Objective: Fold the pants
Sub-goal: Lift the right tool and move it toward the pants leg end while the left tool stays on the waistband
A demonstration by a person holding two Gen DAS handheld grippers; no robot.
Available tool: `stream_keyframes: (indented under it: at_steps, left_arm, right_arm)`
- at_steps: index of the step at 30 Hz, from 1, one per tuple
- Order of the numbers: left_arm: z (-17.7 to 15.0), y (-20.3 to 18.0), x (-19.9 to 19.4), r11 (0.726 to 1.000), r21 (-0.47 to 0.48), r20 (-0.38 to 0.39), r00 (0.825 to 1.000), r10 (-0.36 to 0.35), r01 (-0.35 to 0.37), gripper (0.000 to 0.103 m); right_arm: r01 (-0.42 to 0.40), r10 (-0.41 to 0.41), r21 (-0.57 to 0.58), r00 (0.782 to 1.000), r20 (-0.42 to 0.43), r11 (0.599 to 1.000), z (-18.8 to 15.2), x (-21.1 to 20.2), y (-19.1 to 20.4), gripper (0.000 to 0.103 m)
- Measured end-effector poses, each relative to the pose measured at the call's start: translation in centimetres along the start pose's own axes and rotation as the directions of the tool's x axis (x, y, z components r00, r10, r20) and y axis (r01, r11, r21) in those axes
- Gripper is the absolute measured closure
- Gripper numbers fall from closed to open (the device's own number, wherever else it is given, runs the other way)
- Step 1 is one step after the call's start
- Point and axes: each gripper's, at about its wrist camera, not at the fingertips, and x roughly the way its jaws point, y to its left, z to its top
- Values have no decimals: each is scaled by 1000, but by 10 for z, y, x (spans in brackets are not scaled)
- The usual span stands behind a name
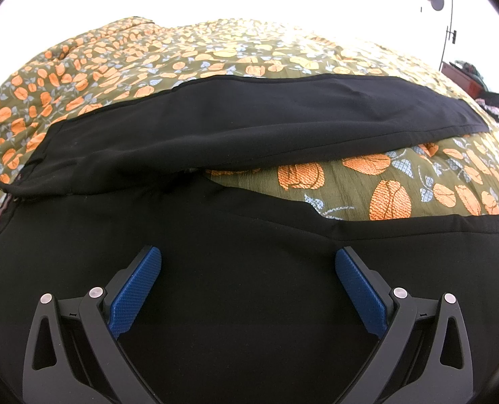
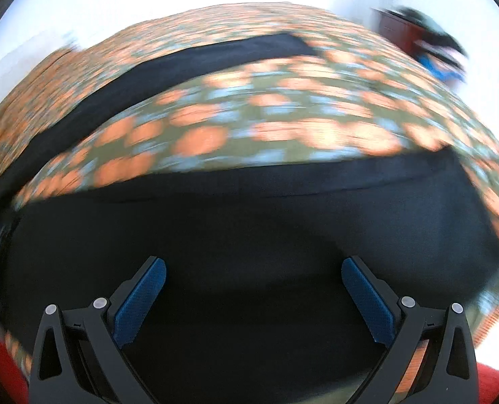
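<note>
Pants (image 1: 249,124) of black cloth lie spread on the bed, directly beneath both sets of jaws. The left gripper (image 1: 248,262) hovers with jaws wide apart and empty over the near leg, close to the waistband (image 1: 5,208) at its left; the right gripper (image 2: 253,271), also parted and holding nothing, hangs over the same leg, its view smeared by motion. Beyond the jaws a wedge of the floral quilt (image 1: 384,188) separates the two legs. Judging from this, each should pinch the near leg's edge through both layers, then carry it evenly onto the far leg.
</note>
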Motion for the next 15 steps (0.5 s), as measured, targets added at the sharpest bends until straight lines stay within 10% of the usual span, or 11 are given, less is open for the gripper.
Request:
stream_keyframes:
  at_steps: [5,15]
  left_arm:
    - [0,0,0,1000,0,0,1000,0,0,0]
    - [0,0,0,1000,1,2,1000,2,-2,0]
  right_arm:
    - [-15,10,300,1000,19,954,-2,0,-71,0]
    - [93,-95,187,996,-2,978,-1,8,-53,0]
